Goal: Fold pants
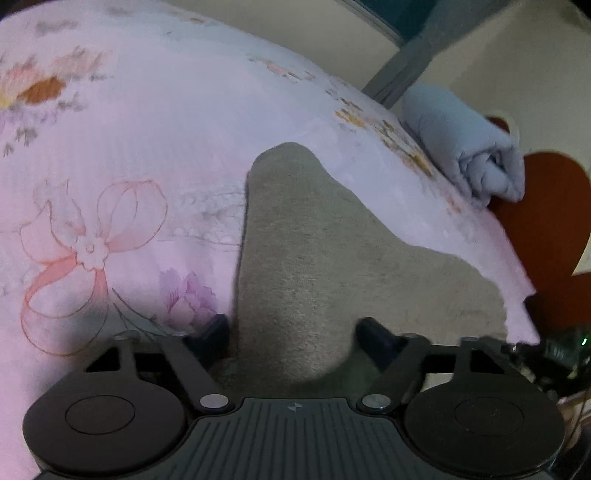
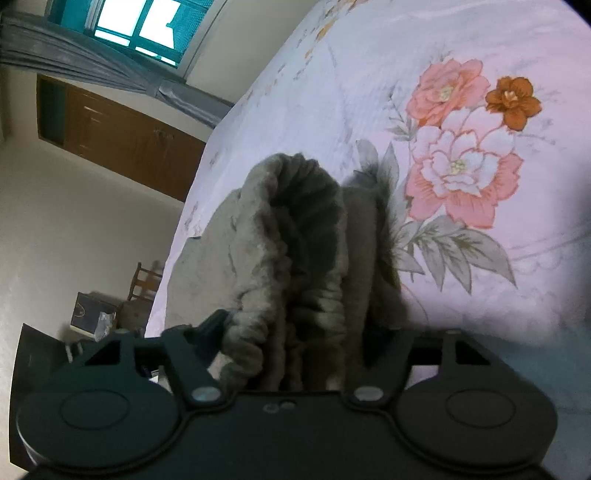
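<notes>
Grey fleece pants [image 1: 314,240] lie on a pink flowered bedsheet [image 1: 129,129], one leg stretching away from me in the left wrist view. My left gripper [image 1: 295,332] is open, its fingers straddling the near end of that cloth, which lies flat and unsqueezed between them. In the right wrist view the pants [image 2: 295,206] bunch up with the gathered elastic waistband standing as an open ring. My right gripper [image 2: 299,332] is open around that bunch. Its left finger [image 2: 214,325] touches the band, and its right finger is mostly hidden in shadow.
A rolled pale-blue blanket [image 1: 469,147] lies at the bed's far right edge beside a red heart-shaped cushion [image 1: 554,206]. Off the bed's left edge [image 2: 192,206] are a brown wardrobe [image 2: 122,136], a window [image 2: 140,26] with a grey curtain [image 2: 74,62], and a chair [image 2: 147,284].
</notes>
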